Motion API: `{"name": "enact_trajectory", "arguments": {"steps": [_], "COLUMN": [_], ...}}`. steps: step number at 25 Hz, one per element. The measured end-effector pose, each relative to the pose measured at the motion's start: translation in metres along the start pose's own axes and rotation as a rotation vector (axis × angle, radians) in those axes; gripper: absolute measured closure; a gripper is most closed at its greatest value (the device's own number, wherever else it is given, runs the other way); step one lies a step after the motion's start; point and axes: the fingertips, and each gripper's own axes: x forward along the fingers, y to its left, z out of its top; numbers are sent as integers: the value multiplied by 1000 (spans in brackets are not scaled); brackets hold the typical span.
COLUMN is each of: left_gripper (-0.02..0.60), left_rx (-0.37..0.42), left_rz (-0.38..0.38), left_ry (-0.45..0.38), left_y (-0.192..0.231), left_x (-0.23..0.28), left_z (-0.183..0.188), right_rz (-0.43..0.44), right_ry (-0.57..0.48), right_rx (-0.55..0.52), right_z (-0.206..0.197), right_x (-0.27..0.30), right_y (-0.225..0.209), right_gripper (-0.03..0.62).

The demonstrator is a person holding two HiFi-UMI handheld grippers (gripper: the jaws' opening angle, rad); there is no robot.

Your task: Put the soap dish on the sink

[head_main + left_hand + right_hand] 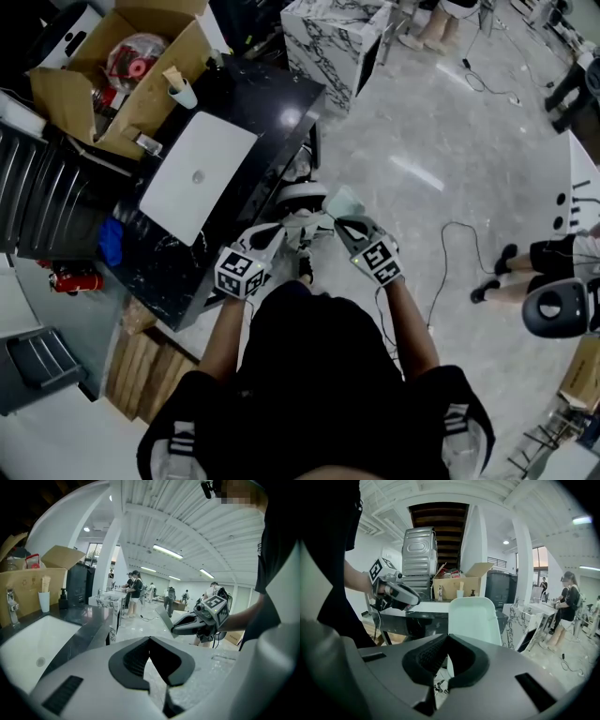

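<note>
The soap dish is a pale green rounded tray, and it stands on edge between the jaws of my right gripper, which is shut on it. In the head view the dish sticks out ahead of the right gripper, over the floor just off the counter's corner. The white sink is set into the black counter to the left. My left gripper is beside the right one, its jaws together and holding nothing. The left gripper view shows the right gripper with the dish.
An open cardboard box of odds and ends, a paper cup and a faucet stand behind the sink. A marble block is farther off. Cables lie on the floor, and a person's feet are at right.
</note>
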Motion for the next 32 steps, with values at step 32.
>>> {"name": "enact_trajectory", "arguments": {"steps": [32], "left_gripper": [581], "left_rx": [-6], "left_rz": [-93], "left_ry": [-3], "left_y": [106], "left_x": [62], "left_z": [41], "right_rz": [-46], "right_ry": [70], "right_rx": [-1], "right_z": [29], "right_x": [80], "right_y": [-71], "right_gripper": [597]}}
